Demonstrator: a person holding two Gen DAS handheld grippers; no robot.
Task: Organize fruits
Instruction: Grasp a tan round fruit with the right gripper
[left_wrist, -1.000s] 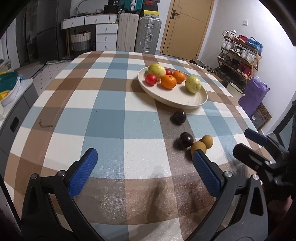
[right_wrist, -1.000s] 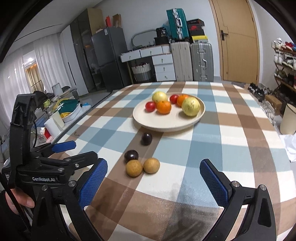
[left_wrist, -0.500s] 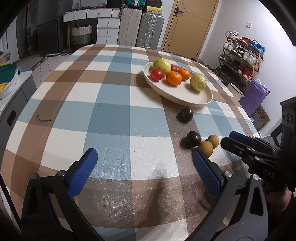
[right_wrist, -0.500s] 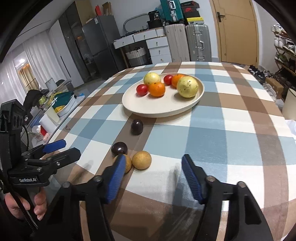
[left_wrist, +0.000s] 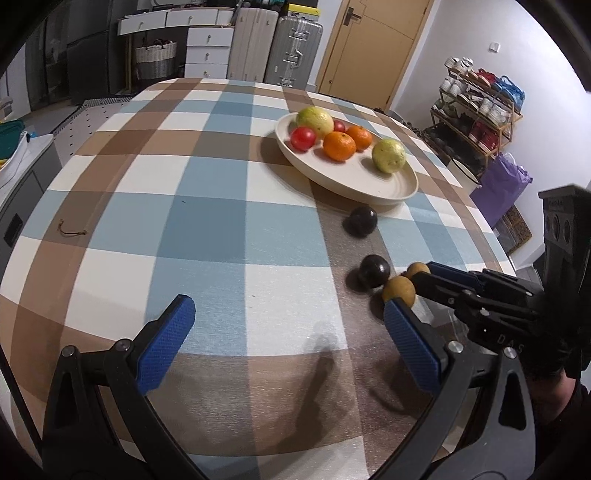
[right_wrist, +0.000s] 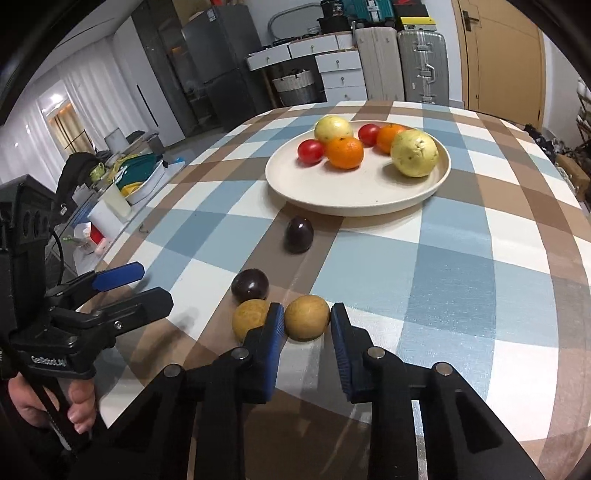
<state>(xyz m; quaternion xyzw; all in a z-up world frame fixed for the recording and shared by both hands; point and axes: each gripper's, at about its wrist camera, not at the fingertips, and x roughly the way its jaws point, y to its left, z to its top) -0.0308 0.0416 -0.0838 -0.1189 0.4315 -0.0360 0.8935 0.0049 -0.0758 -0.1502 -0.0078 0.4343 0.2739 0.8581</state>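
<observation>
On the checked tablecloth lie two round brown fruits side by side. My right gripper (right_wrist: 307, 312) is closing on the right-hand brown fruit (right_wrist: 307, 325), and both blue pads touch its sides. The other brown fruit (right_wrist: 248, 320) sits just outside the left pad. Two dark purple fruits (right_wrist: 250, 284) (right_wrist: 298, 234) lie further out, towards the cream plate (right_wrist: 332, 201). The plate holds yellow-green fruits, oranges and red tomatoes. My left gripper (left_wrist: 288, 332) hovers open over bare cloth, left of the brown fruits (left_wrist: 399, 290).
The table's right edge (left_wrist: 495, 243) runs close behind the loose fruits. A small brown string (left_wrist: 72, 232) lies on the cloth at the left. Beyond the table stand suitcases, drawers, a shoe rack and a purple bag (left_wrist: 498, 188).
My right gripper moved forward and down to the brown fruits, and its jaws went from wide open to closed around the right-hand one. The left gripper stayed about where it was, still open.
</observation>
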